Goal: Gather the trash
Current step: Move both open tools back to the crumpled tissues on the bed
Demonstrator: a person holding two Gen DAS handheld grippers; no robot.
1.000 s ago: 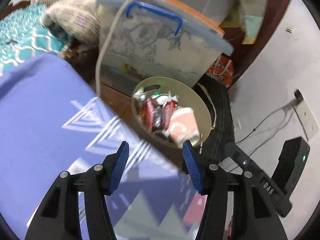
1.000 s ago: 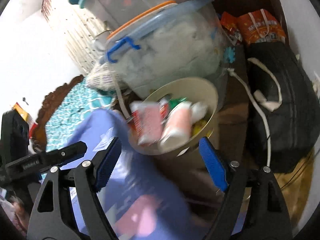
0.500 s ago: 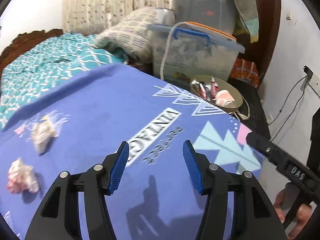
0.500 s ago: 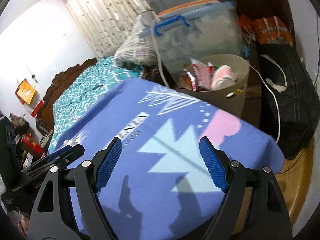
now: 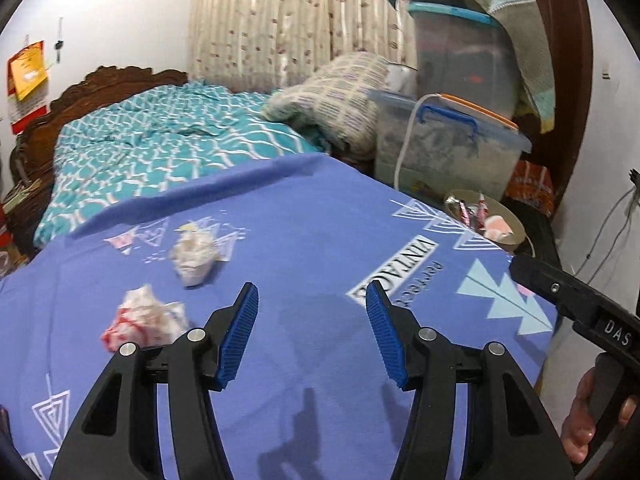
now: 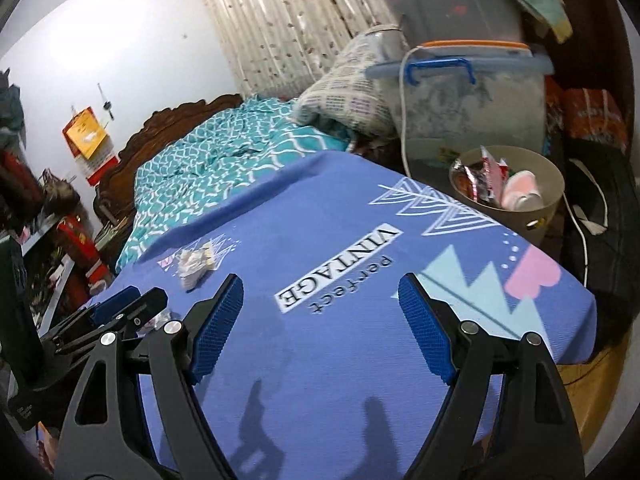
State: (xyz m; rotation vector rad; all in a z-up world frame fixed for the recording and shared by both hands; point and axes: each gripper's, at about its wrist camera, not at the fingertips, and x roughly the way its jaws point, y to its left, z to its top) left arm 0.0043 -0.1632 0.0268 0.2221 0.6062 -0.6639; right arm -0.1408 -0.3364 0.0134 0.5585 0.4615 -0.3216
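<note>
Left wrist view shows the left tongs point(image 5: 312, 334) hanging with jaws apart and empty above a blue printed blanket point(image 5: 312, 220) spread over the bed. Two crumpled wrappers lie on it: a red-and-white wad point(image 5: 146, 318) just left of the tongs, and a pale wad point(image 5: 196, 254) farther up. Right wrist view has the right tongs point(image 6: 320, 324) spread wide, holding nothing, over the same blanket. Beyond the blanket's far right edge stands a beige bin point(image 6: 550, 184) with wrappers and a cup inside.
</note>
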